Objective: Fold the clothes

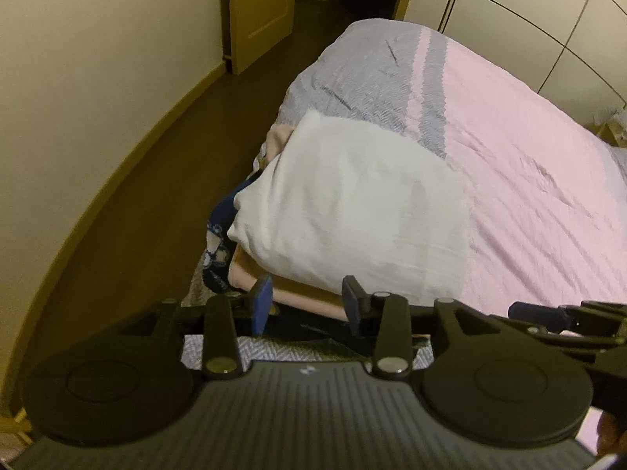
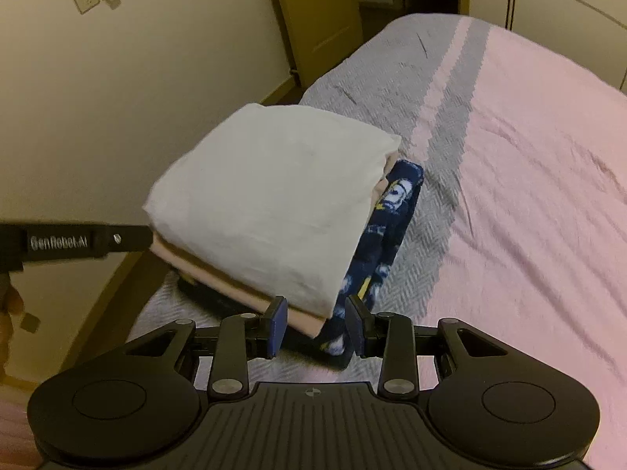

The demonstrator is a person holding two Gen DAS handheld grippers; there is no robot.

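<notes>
Three folded garments form one stack on the pink-and-grey bedspread (image 2: 529, 164), near its wall-side edge: white cloth (image 2: 270, 203) on top, peach layer (image 2: 219, 286) beneath, navy patterned fleece (image 2: 386, 227) lowest. Left gripper (image 1: 307, 305) and right gripper (image 2: 315, 325) sit at the stack's near edge, jaws spread, pinching nothing.
</notes>
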